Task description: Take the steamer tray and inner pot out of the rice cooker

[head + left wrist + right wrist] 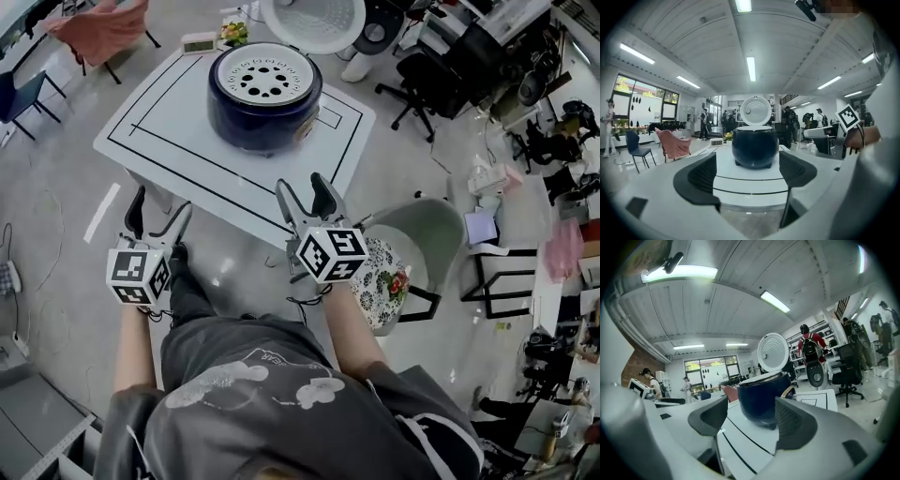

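Note:
A dark blue rice cooker (264, 97) stands on the white table (169, 141) with its white lid (312, 21) raised behind it. A white perforated steamer tray (265, 76) sits in its top; the inner pot is hidden beneath. My left gripper (156, 222) hangs open below the table's near-left edge. My right gripper (308, 202) is open at the near edge, short of the cooker. Both gripper views show the rice cooker (755, 146) (764, 397) ahead between empty jaws, with the lid (755, 111) (773, 352) up.
Black lines are marked on the tabletop. A small clock (198, 42) and flowers (233, 33) sit at its far edge. A grey chair (412, 239) with a floral cushion (382, 281) stands to the right. Office chairs (422, 80) and clutter fill the right side.

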Motion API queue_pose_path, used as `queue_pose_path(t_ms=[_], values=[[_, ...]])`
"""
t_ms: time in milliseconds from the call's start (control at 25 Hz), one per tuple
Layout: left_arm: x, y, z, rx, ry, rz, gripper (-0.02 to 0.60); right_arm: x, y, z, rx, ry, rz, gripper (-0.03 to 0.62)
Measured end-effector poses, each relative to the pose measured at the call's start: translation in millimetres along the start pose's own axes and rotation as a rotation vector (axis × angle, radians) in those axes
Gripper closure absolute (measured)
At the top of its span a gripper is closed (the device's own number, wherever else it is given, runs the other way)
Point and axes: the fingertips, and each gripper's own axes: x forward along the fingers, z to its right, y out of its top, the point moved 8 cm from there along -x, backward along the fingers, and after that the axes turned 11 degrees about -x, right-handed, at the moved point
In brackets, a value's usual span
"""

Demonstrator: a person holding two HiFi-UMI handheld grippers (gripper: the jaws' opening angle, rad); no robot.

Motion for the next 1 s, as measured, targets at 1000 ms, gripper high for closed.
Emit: queue_pose_path(t_ms=[1000], values=[[307, 160, -168, 0.161, -0.595, -0.080, 0.172, 207, 107, 57, -0.048, -0.540, -0.272, 0.292]])
